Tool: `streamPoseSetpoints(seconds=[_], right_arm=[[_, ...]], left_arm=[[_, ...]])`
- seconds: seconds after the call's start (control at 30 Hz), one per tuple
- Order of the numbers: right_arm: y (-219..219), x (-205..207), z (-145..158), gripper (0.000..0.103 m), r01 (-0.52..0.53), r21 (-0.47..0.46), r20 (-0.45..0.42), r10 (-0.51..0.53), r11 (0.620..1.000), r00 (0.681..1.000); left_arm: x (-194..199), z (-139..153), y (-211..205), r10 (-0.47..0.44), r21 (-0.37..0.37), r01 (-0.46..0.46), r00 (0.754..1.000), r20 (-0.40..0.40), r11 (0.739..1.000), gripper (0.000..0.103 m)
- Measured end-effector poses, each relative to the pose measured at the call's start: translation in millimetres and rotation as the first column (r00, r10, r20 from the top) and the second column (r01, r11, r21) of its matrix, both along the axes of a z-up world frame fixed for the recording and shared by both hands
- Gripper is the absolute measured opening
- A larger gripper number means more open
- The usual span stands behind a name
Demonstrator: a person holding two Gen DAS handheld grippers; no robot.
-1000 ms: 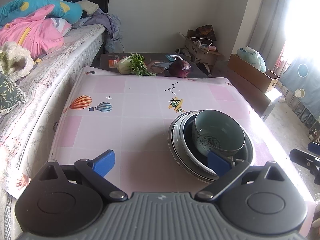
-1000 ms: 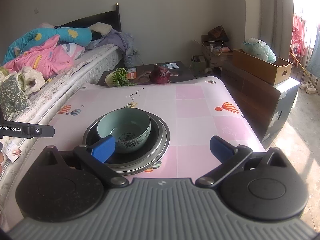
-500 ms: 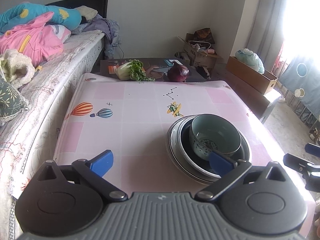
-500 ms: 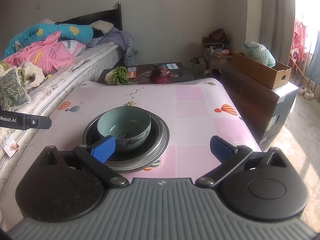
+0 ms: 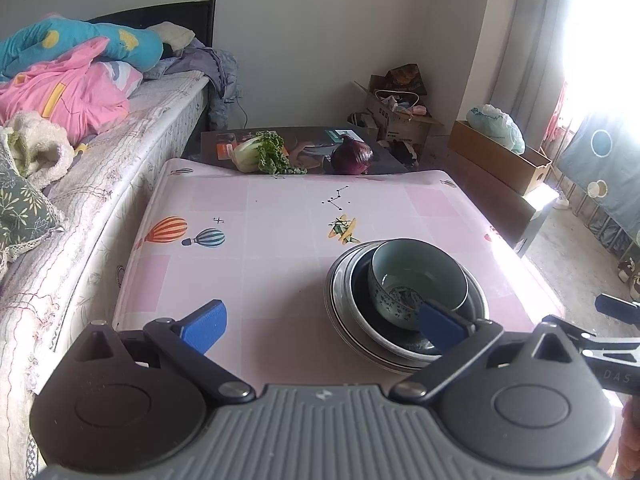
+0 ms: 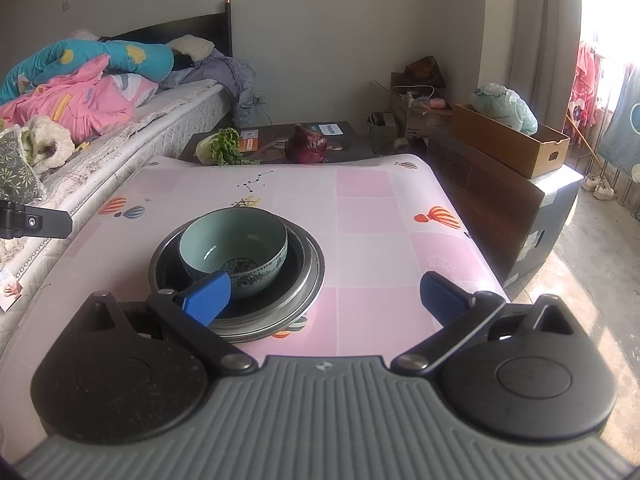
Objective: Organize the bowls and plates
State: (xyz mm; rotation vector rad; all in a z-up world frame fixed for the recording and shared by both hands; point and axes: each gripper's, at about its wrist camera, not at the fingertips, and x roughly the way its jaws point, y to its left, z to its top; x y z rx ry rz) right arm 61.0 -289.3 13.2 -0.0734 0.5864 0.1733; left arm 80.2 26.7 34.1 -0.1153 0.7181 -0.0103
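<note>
The table [image 5: 280, 208] has plenty of bare pink cloth to the left of the dishes and toward its far edge, where a cabbage [image 5: 256, 156] and a red onion [image 5: 352, 154] lie just past the cloth on a dark lower surface; the bed [image 5: 120, 168] runs tight along the left edge, and the right edge drops to open floor beside a dark cabinet [image 6: 500, 200]. The stack [image 6: 312, 276] sits toward the near right part of the table: a wide metal-rimmed plate at the bottom, a dark dish nested in it, and a pale green bowl [image 6: 234, 246] on top, which looks empty. The left gripper [image 5: 322, 322] hangs wide open over the near edge with nothing between its blue pads, its right pad in front of the stack's rim. The right gripper [image 6: 326, 296] is just as wide apart and empty, its left pad overlapping the bowl in view. The left camera catches a clamp arm and a fingertip at its right border; the right camera alone shows the cardboard box [image 6: 516, 144] with a bag on the cabinet
</note>
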Motion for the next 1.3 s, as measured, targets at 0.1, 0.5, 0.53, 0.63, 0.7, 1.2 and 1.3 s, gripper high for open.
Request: streamPoseSetpoints(seconds=[0.1, 0.5, 0.53, 0.63, 0.7, 1.2, 1.3], right_arm=[[4, 1, -2, 0.102, 0.018, -0.029, 0.001, -0.018, 0.999, 1.000], [19, 3, -8, 0.102, 0.080, -0.097, 0.014, -0.079, 0.992, 0.997], [21, 4, -8, 0.102, 0.083, -0.096, 0.008, -0.082, 0.992, 0.997], [23, 7, -10, 0.102, 0.102, -0.089, -0.008, -0.103, 0.991, 0.995], [26, 10, -13, 0.102, 0.115, -0.086, -0.022, -0.117, 0.990, 0.993], [28, 18, -31, 0.102, 0.107, -0.094, -0.137, -0.119, 0.990, 0.983], [27, 21, -34, 0.102, 0.112, -0.089, -0.166, -0.125, 0.990, 0.978]], left_arm=[[-2, 2, -4, 0.032, 0.027, -0.032, 0.999, 0.002, 0.999, 0.103], [-9, 4, -11, 0.111, 0.106, -0.109, 0.994, -0.010, 0.988, 0.103], [-8, 3, -12, 0.103, 0.109, -0.101, 0.995, -0.015, 0.989, 0.103], [-9, 1, -16, 0.091, 0.109, -0.088, 0.995, -0.029, 0.990, 0.103], [-10, -2, -18, 0.086, 0.105, -0.082, 0.996, -0.039, 0.991, 0.103], [-8, -20, -19, 0.105, 0.070, -0.096, 0.986, -0.133, 0.993, 0.103], [-9, -20, -22, 0.109, 0.076, -0.100, 0.984, -0.139, 0.992, 0.103]])
